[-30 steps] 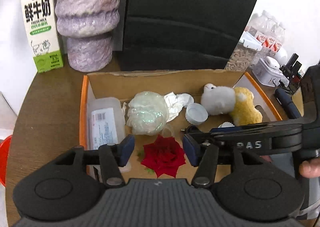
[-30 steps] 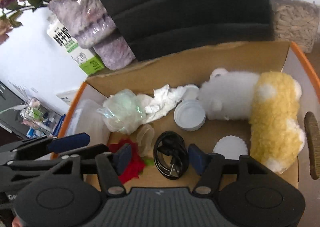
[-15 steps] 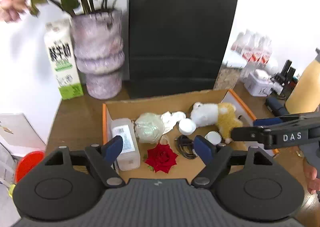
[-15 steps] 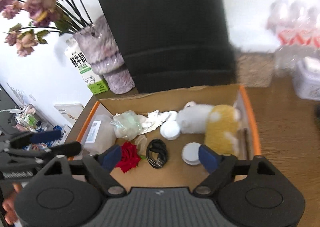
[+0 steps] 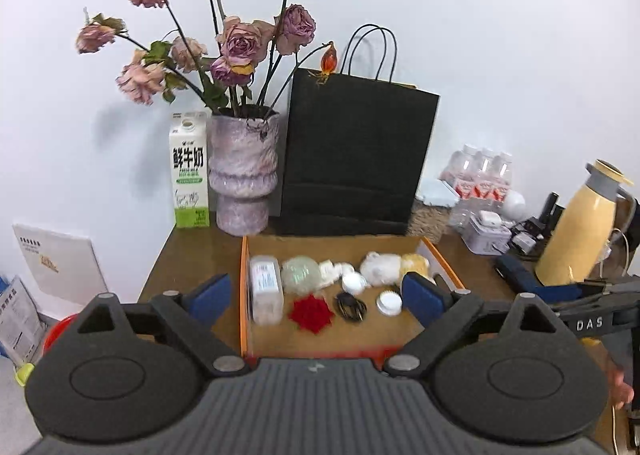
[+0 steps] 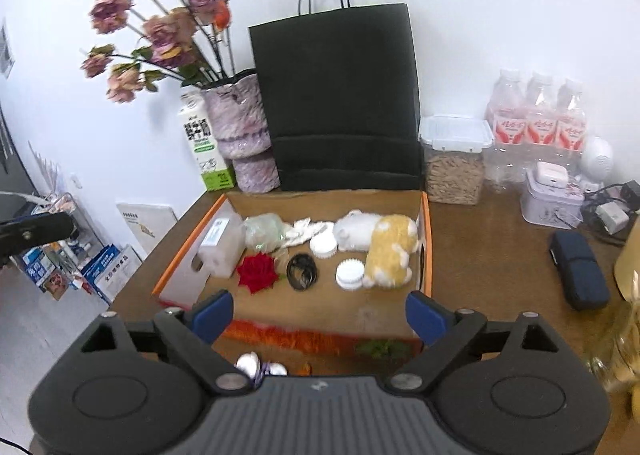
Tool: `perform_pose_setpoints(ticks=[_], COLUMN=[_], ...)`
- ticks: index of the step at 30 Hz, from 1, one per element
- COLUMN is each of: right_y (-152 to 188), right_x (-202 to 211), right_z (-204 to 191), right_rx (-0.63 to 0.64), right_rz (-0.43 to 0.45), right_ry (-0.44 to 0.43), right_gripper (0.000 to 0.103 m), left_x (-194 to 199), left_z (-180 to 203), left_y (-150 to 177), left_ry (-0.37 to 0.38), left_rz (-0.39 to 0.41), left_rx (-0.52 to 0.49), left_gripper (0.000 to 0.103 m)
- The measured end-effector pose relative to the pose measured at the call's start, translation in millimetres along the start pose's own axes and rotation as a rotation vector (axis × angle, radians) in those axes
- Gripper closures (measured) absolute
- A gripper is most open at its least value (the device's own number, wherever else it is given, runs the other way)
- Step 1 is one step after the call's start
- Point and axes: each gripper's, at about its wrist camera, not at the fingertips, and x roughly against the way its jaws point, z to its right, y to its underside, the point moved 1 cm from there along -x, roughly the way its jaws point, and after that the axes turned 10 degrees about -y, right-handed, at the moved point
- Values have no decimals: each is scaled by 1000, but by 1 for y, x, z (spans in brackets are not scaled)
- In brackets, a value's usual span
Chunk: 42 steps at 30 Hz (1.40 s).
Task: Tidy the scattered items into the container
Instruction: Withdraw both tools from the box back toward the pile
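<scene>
Above the near edge of the cardboard box (image 6: 425, 239), both grippers hang clear of it: left gripper (image 5: 318, 297) and right gripper (image 6: 318, 315) each with jaws wide apart, nothing between them, having just been opening. Items already inside the box: red rose (image 6: 258, 271), coiled black cable (image 6: 302, 271), plastic bottle (image 6: 220, 245) lying along the left wall, crumpled clear wrap (image 6: 264, 231), white tissue (image 6: 306, 229), two white caps (image 6: 350, 274), white-and-yellow plush toy (image 6: 384, 251) against the right wall. Step in hand, as I read it: a drop-off is done and the hands are free for the next pick. Still outside on the surface (image 6: 480, 255), just in front of the box's near wall in the right wrist view: small white rounded objects with a purple band (image 6: 260, 367), partly hidden by the gripper body, plus a green leafy bit (image 6: 380, 347) and a small orange scrap, blurred. Next move likely calls for tilting a gripper down toward the near edge, straddling one of these small pieces with open jaws, then closing low against the surface. The dark blue case (image 6: 578, 271) to the right lies well apart; whether it counts as scattered I can't tell.
</scene>
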Motion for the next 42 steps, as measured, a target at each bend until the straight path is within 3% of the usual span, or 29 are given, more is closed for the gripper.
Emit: perform_pose_setpoints(ticks=[3,8,13,15,19,22,25,31,37,42], right_y=[21,75,141,167,217,246,263,272,270,266], right_x=[19,53,69,76,88,88,90,94,90,80], right_z=[-12,-38,-62,-65,-61,-65,-67,-57,-57,-60], right_rx=[31,119,186,139,32,85,108,-21,-4,47], right_rz=[22,83,114,150,215,198,204,210,215,230], right_ry=[2,-19,27,45,12,60,134,82,111,118], right_gripper=[10,7,7,7,7,7,7,7,7,7], left_x=[24,64,101,113,118,117,114,111,106,85], left_z=[-1,-8,-22,-26,-23,-13,-3,-2,1,6], left_y=[27,84,139,159,187,208,223,228,233,236], left_ry=[-18,14,-105,-142,-174,-160,-156,-148,-139,-105], left_rz=[32,55,169,187,154,150,154,123,107,44], left_rx=[2,42,145,160,94,21,-44,-19,-42,-63], left_gripper=[5,4,3,0,0,0,0,0,0,0])
